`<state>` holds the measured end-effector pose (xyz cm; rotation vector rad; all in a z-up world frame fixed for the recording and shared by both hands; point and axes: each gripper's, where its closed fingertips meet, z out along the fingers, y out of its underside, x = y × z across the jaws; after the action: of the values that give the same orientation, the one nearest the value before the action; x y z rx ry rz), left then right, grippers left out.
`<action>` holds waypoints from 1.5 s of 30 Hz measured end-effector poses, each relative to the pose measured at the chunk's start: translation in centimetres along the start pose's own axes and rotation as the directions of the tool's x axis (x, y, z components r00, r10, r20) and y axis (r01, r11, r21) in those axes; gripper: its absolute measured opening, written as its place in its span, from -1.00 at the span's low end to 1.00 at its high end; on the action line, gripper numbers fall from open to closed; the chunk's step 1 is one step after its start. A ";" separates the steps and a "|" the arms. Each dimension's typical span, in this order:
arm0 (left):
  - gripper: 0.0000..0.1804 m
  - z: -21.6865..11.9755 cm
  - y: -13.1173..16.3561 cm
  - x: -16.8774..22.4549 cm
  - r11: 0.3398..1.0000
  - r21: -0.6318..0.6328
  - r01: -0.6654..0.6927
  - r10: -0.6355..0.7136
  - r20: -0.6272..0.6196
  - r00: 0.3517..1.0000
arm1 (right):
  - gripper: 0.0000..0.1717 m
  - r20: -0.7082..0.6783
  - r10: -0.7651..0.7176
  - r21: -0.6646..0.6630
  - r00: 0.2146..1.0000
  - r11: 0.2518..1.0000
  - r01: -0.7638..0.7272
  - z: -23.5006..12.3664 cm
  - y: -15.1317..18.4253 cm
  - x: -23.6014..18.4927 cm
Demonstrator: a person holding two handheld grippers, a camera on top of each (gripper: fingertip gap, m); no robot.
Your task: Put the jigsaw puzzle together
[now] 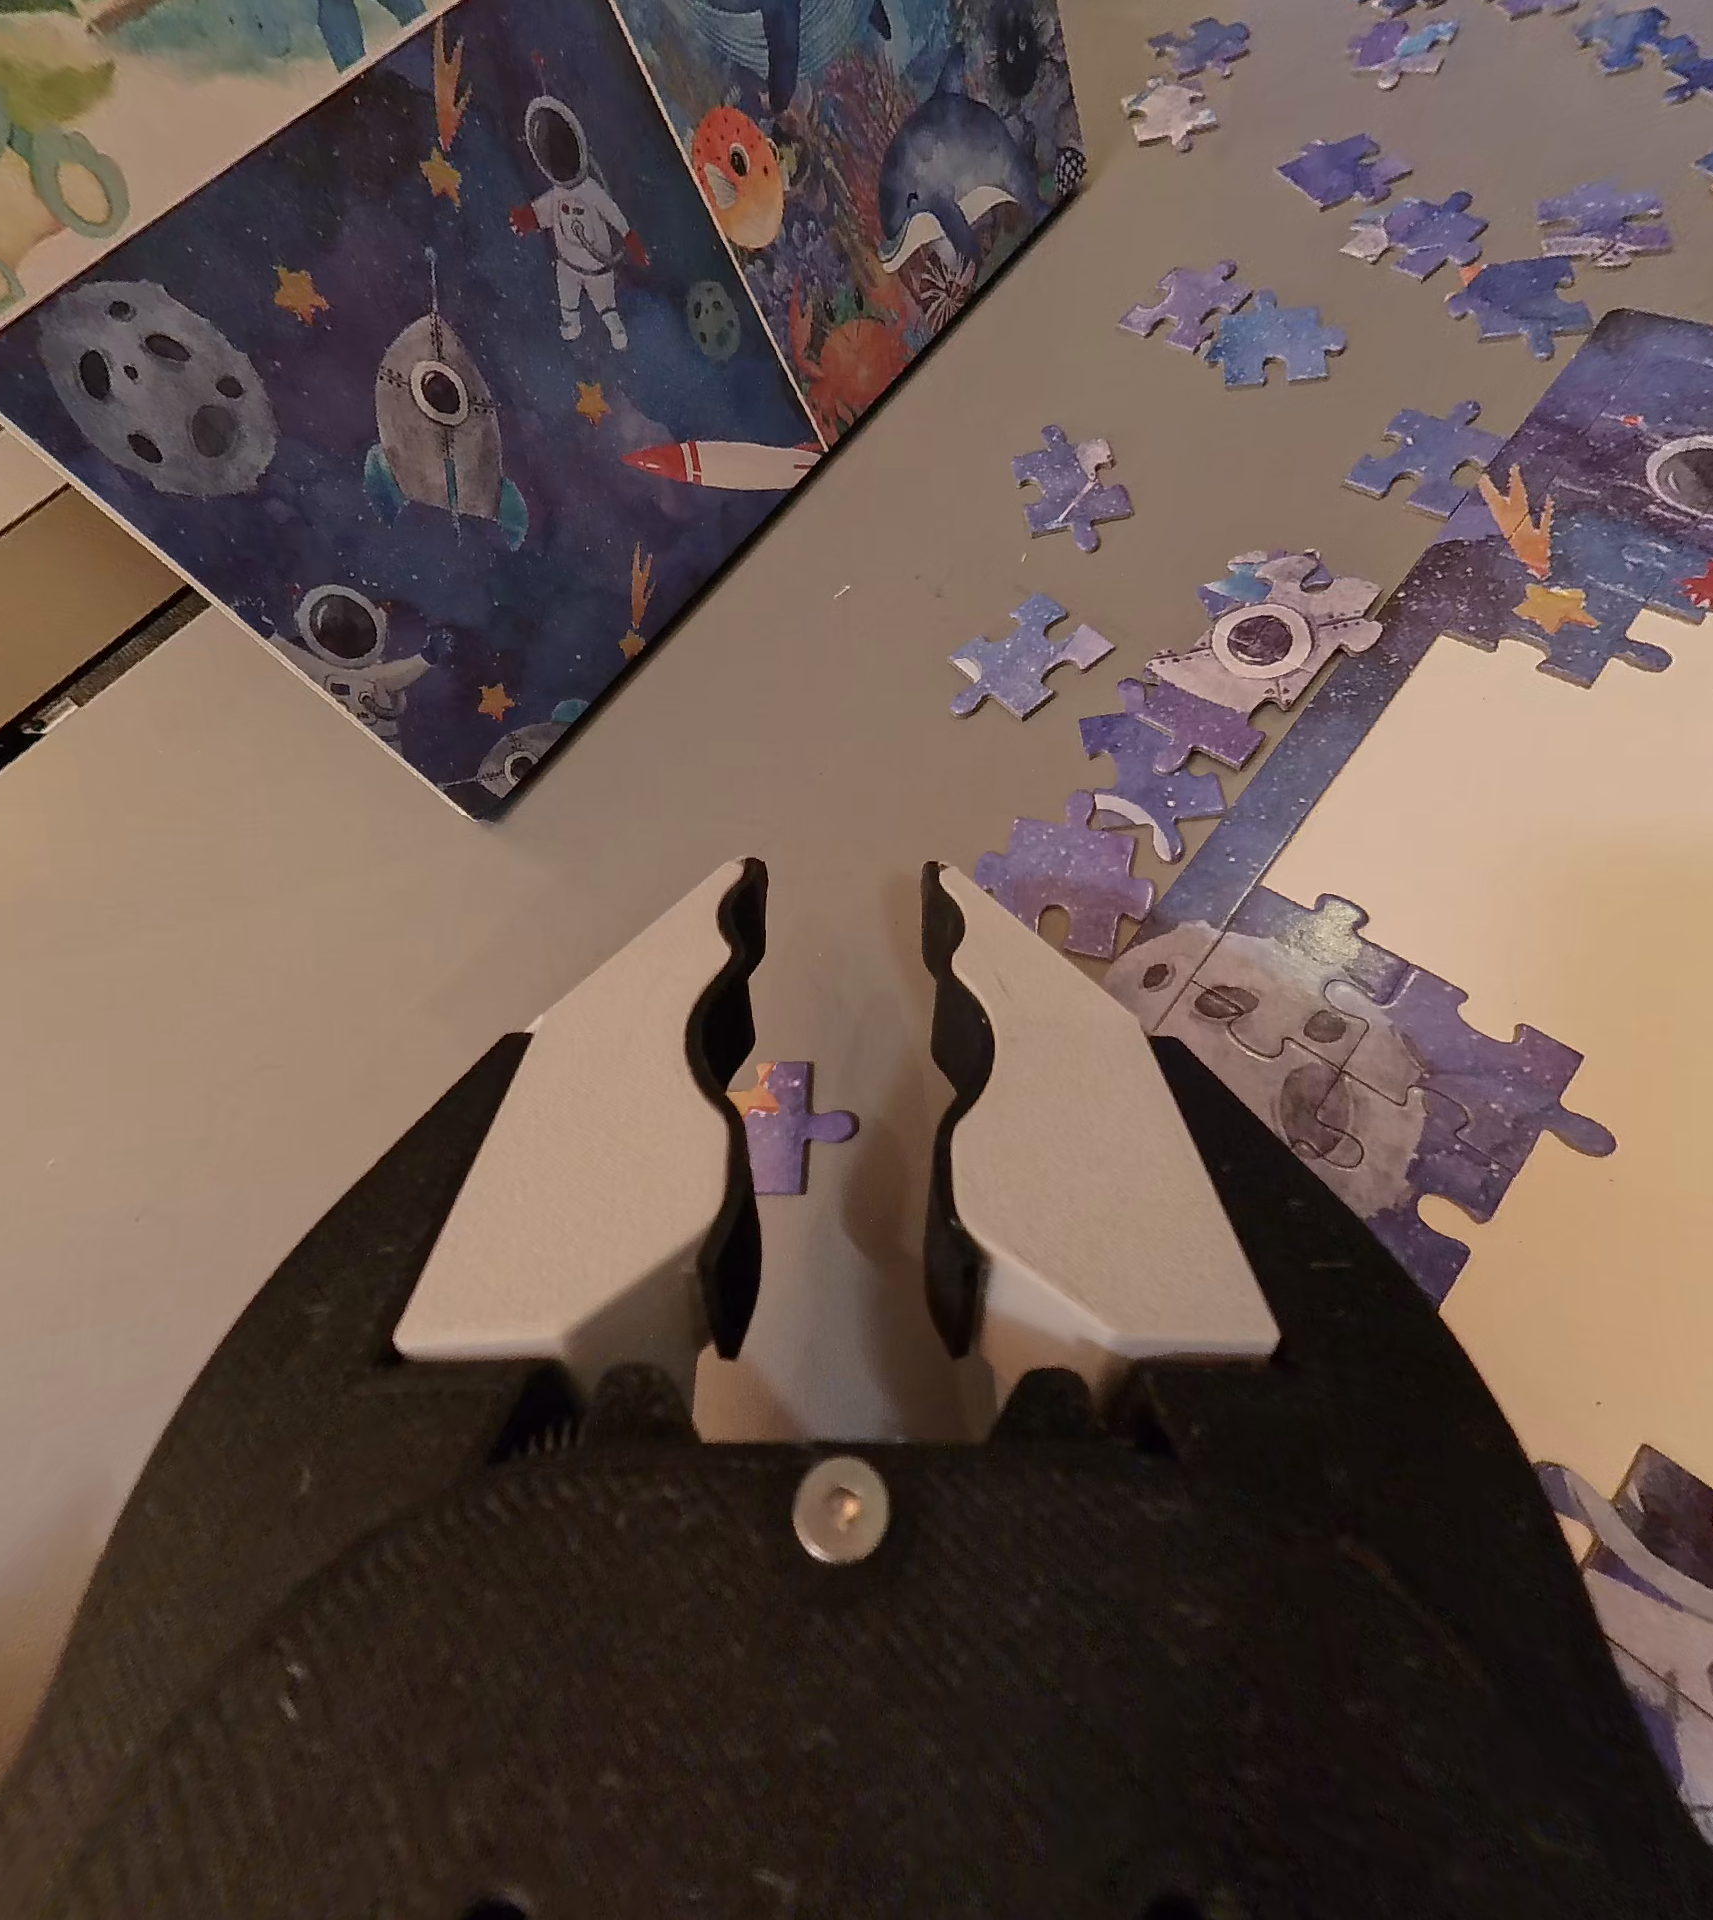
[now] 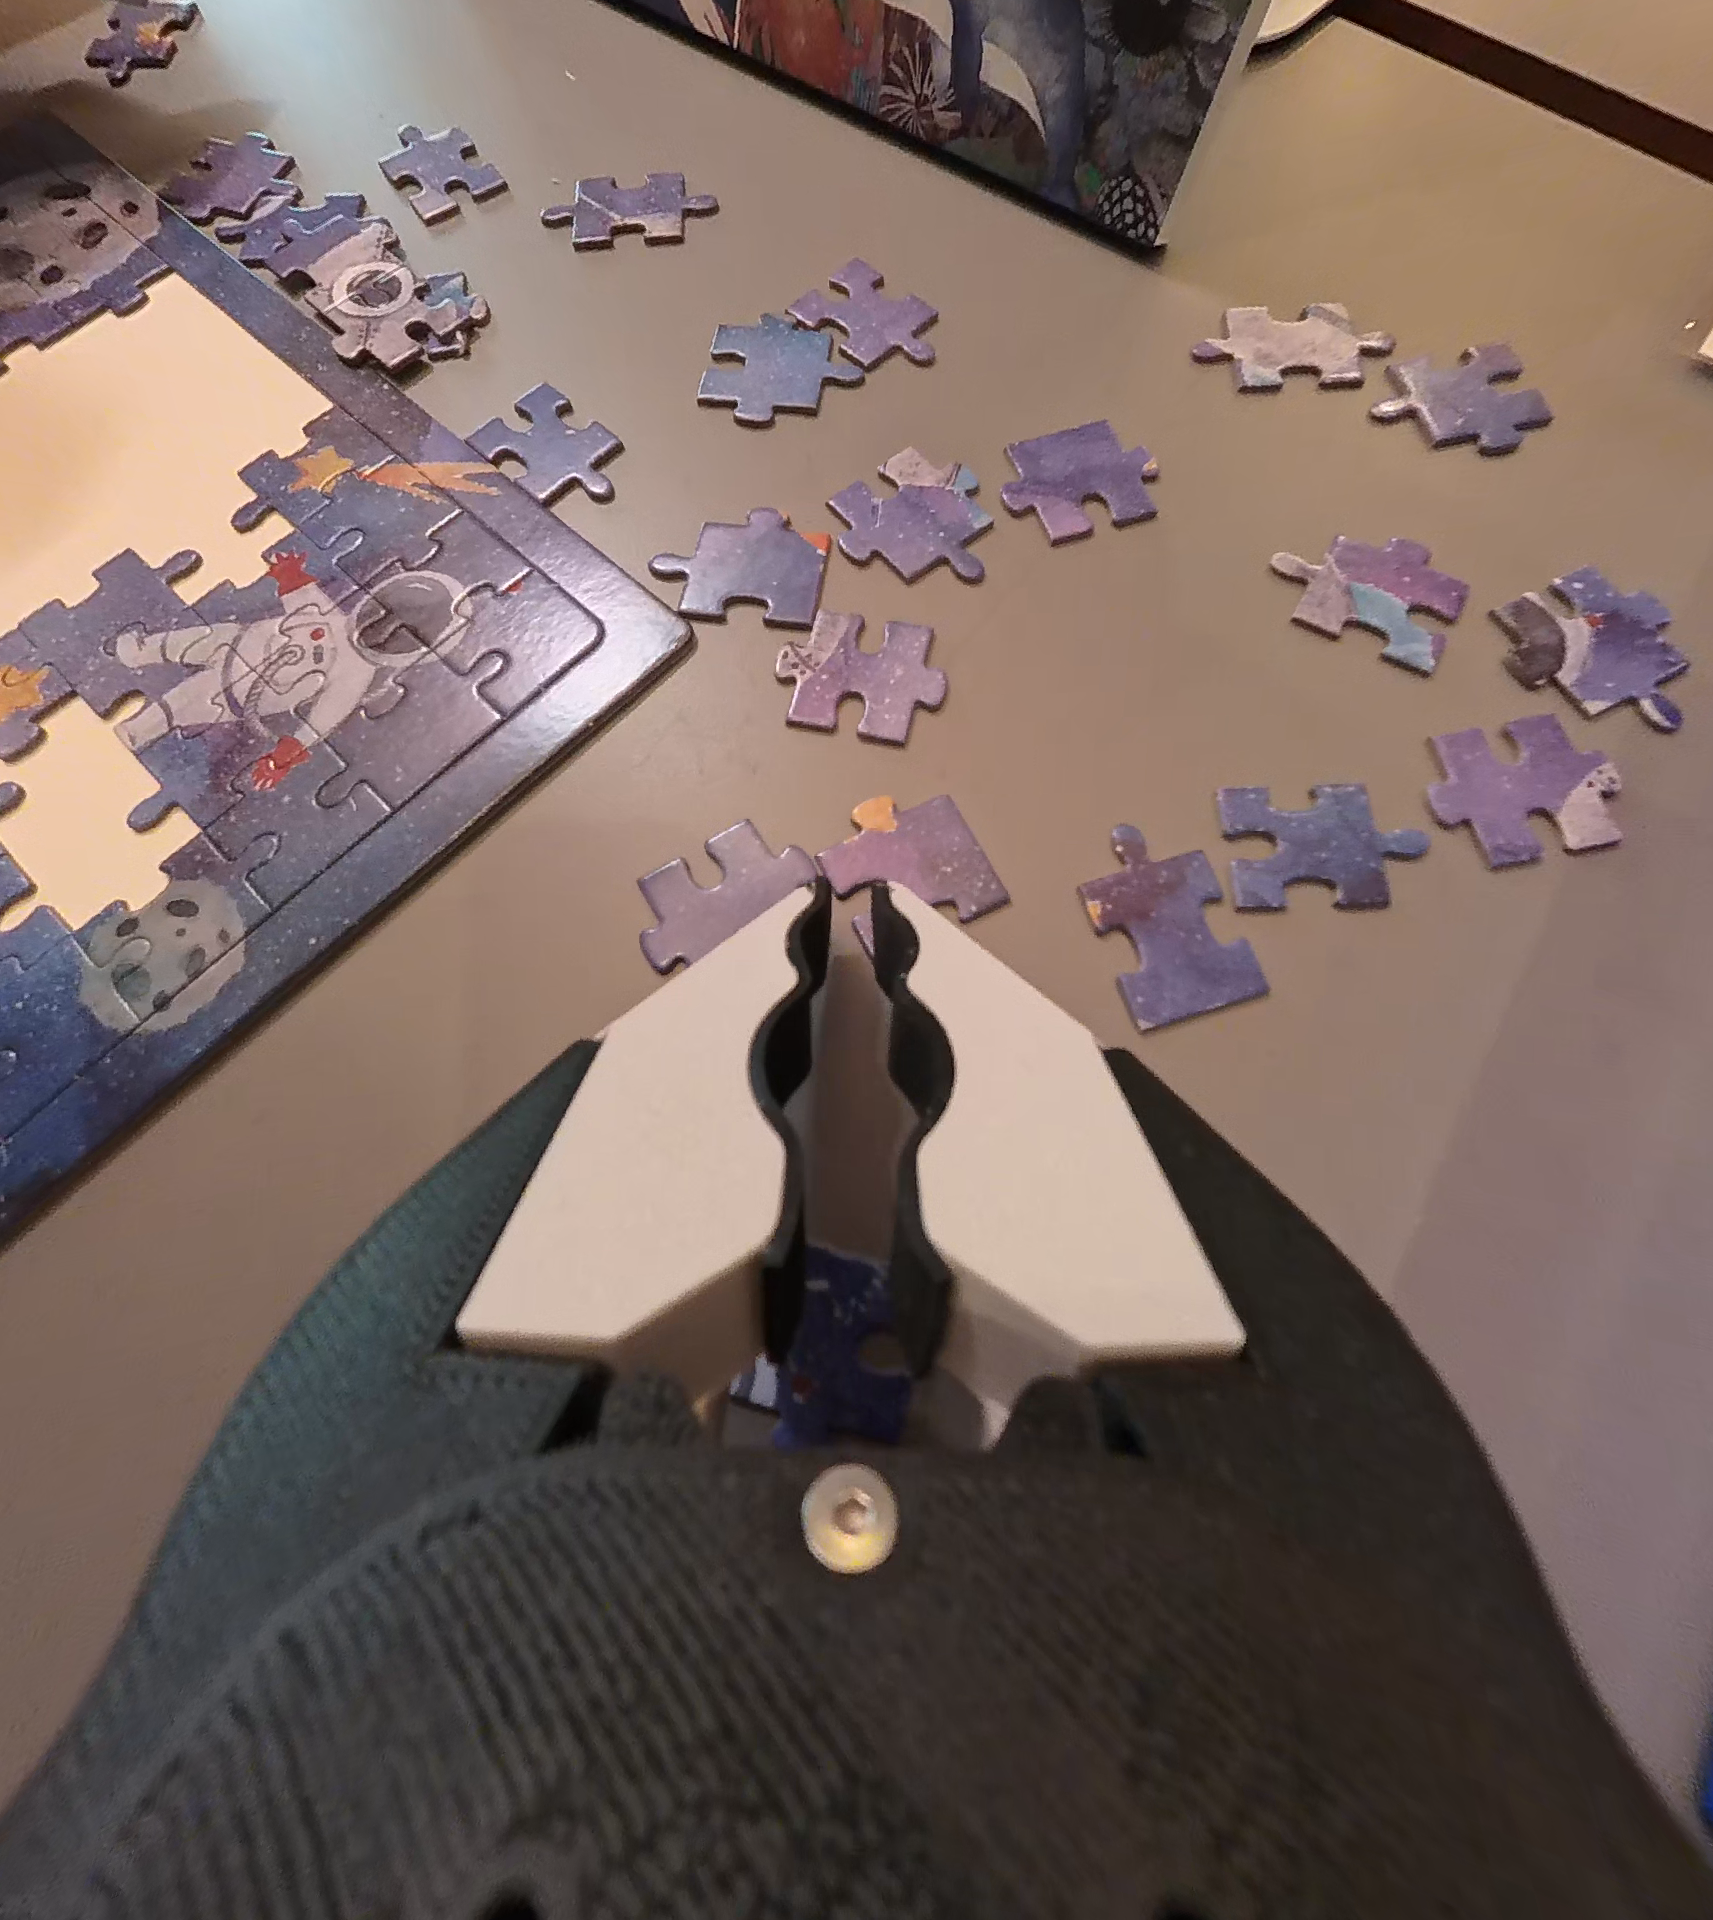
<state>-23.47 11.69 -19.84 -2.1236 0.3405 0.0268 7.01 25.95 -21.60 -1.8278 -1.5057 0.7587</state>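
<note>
1. The left gripper is spread wide with nothing between its tips, and hangs over bare grey table.
2. Deep in its gap, a small purple piece with an orange star lies against the left finger's edge, well clear of the right one.
3. Just right of its right fingertip lies a speckled purple piece. Beyond that is the frame of the half-filled puzzle tray.
4. Ahead and to its left stands a space-picture box.
5. The right gripper is almost pressed together (only a thin slit shows at the tips).
6. Its right tip overlaps a purple piece with an orange tab, and another purple piece lies just left.
7. A dark blue piece shows far back between its fingers. I cannot tell whether it is pinched.
</note>
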 end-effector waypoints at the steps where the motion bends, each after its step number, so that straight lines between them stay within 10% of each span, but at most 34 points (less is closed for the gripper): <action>1: -0.67 0.0 0.0 0.0 1.000 0.000 0.000 0.000 0.000 1.000 | -0.93 -0.001 -0.001 0.000 1.000 1.000 0.001 0.0 0.0 0.0; 45: -0.70 -3.4 -0.9 -4.1 0.992 0.113 -0.051 0.027 0.204 0.979 | -1.00 -0.145 0.034 0.370 0.989 0.929 0.023 -5.1 -3.8 0.1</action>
<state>-27.55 10.26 -16.58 -1.9769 0.2562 0.2380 8.66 25.97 -15.45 -1.5656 -1.1696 0.8267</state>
